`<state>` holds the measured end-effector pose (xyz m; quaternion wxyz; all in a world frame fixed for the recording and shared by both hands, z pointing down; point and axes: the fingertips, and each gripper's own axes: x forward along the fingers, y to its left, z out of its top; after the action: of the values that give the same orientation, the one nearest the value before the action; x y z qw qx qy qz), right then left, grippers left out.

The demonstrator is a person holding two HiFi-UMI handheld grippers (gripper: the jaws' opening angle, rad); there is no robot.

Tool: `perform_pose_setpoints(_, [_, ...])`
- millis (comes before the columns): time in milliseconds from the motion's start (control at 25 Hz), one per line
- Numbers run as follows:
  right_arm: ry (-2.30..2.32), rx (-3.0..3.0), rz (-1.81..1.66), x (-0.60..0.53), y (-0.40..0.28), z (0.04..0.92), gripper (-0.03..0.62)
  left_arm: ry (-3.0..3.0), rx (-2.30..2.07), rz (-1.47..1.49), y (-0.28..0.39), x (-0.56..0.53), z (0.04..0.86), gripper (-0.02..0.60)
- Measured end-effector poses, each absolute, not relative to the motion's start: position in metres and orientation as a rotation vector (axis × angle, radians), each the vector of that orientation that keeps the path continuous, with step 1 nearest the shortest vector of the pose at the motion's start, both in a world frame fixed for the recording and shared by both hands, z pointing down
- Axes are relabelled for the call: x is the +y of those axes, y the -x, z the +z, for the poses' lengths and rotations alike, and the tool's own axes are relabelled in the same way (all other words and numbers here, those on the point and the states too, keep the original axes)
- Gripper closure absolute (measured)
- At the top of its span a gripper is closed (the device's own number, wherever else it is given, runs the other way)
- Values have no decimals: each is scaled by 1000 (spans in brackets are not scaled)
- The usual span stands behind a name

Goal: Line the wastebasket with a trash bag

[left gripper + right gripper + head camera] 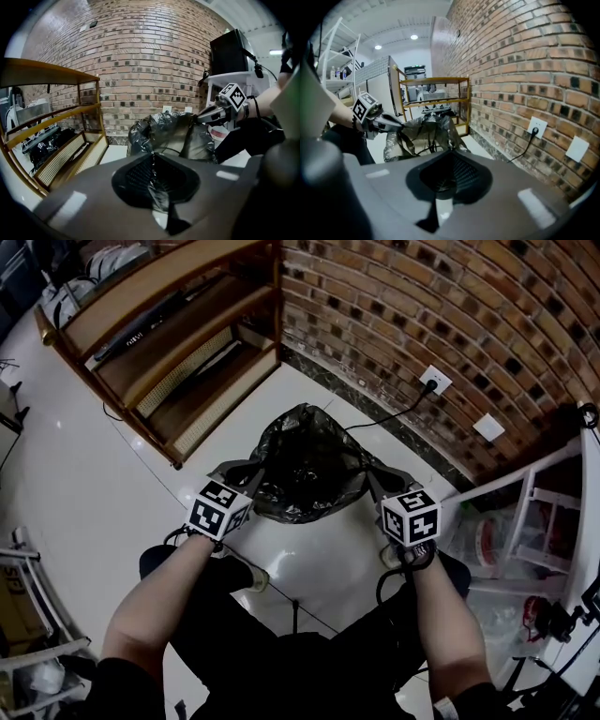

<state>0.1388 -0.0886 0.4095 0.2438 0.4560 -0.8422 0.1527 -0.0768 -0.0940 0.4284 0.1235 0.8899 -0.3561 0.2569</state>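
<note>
At the far left a wooden shelf stands against the brick wall. Next comes the left gripper, its jaws closed on a pinch of thin black film at the left edge of the trash bag. The bag hangs over the pale floor between the two grippers, just in front of the person's knees. Its mouth is spread open and faces up. The right gripper is clamped on the opposite edge of the mouth in the same way. Thin dark loops show through the film in both gripper views. Whether they belong to the wastebasket I cannot tell, and no basket shows apart from the bag. Farther right, a wall outlet has a cord plugged in, and a white rack stands at the right edge.

The main risk is the film itself. Each grip holds only a small fold, so a pull outward to widen the mouth could slide the plastic out of one pair of jaws and collapse that side. A harder pull could tear the rim. With the basket hidden under the bag, the mouth could also settle off-centre and miss one edge.
</note>
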Motion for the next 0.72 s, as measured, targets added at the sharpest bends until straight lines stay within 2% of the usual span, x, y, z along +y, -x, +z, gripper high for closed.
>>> perform_pose_setpoints(360, [-1278, -2286, 347, -103, -144, 420, 592, -2593, -1029, 816, 75, -102, 447, 574])
perform_pose_setpoints(720, [-1237, -2227, 466, -109, -145, 470, 589, -2546, -985, 883, 75, -105, 482, 572])
